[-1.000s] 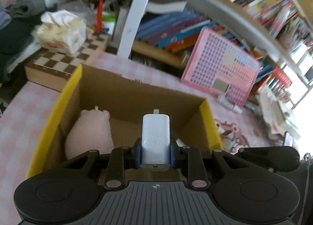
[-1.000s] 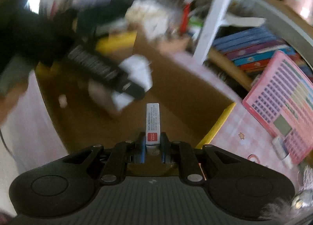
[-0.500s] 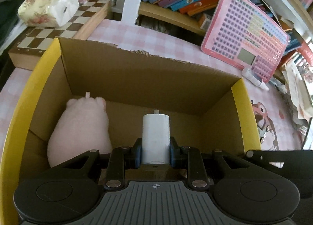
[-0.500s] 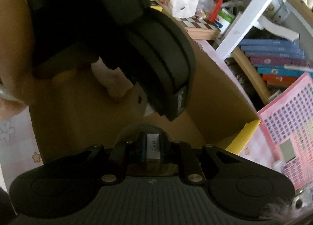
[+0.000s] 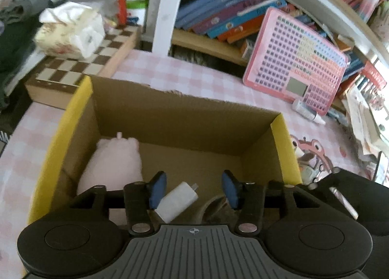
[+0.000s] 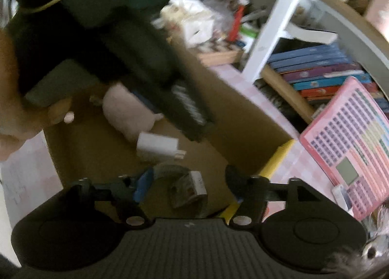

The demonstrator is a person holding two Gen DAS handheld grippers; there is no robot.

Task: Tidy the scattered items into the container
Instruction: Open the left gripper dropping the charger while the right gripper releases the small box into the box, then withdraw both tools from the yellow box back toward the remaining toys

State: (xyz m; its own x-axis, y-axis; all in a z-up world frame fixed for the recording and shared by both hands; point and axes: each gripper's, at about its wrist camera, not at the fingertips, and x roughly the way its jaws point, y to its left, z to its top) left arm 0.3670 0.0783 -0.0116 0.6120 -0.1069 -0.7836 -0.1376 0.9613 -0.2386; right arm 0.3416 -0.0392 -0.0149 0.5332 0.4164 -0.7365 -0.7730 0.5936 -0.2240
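A cardboard box with yellow flaps point(image 5: 170, 118) stands on the pink checked table. Inside lie a pink plush toy point(image 5: 113, 164), a white charger plug point(image 5: 176, 201) and a roll of clear tape point(image 5: 214, 208). My left gripper point(image 5: 193, 188) is open above the box floor, and the charger lies free below its left pad. In the right wrist view the box point(image 6: 243, 128) holds the plush point(image 6: 126, 116), the charger point(image 6: 158, 145), the tape roll point(image 6: 180, 181) and a small white box with red print point(image 6: 198, 183). My right gripper point(image 6: 187, 179) is open over them.
A pink toy keyboard point(image 5: 296, 60) leans on a bookshelf behind the box, with a small white bottle point(image 5: 306, 110) at its foot. A chessboard point(image 5: 82, 65) with a tissue pack point(image 5: 70, 31) stands at the back left. The left hand and its gripper point(image 6: 136, 60) cross the right wrist view.
Both grippers have opened. The charger has dropped from the left gripper and the small white box from the right one; both now lie in the cardboard box. Both grippers have pulled back.
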